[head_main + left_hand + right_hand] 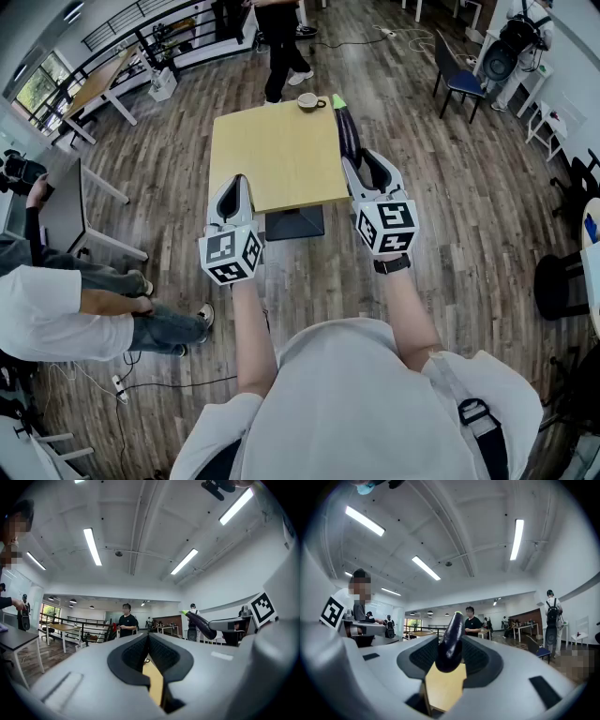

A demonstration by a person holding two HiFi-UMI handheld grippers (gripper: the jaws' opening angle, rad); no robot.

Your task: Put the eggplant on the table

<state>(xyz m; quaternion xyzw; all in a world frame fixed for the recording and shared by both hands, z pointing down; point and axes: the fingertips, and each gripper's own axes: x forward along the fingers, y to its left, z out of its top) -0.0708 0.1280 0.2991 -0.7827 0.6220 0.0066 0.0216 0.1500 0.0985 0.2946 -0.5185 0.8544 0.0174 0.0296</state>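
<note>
A long dark purple eggplant (348, 136) with a green stem end sticks forward out of my right gripper (360, 167), which is shut on its rear end. It hangs in the air along the right edge of the square wooden table (272, 159). In the right gripper view the eggplant (451, 641) rises between the two dark pads, with the table (443, 686) below. My left gripper (236, 183) is shut and holds nothing; it hovers at the table's near left edge. The left gripper view shows its closed jaws and, off to the right, the eggplant (199, 623).
A cup (308, 101) stands at the table's far edge. A person in black (281, 47) stands just beyond the table. People sit at the left (56, 309). A blue chair (459, 80) is at the far right, and another long table (98, 84) at the far left.
</note>
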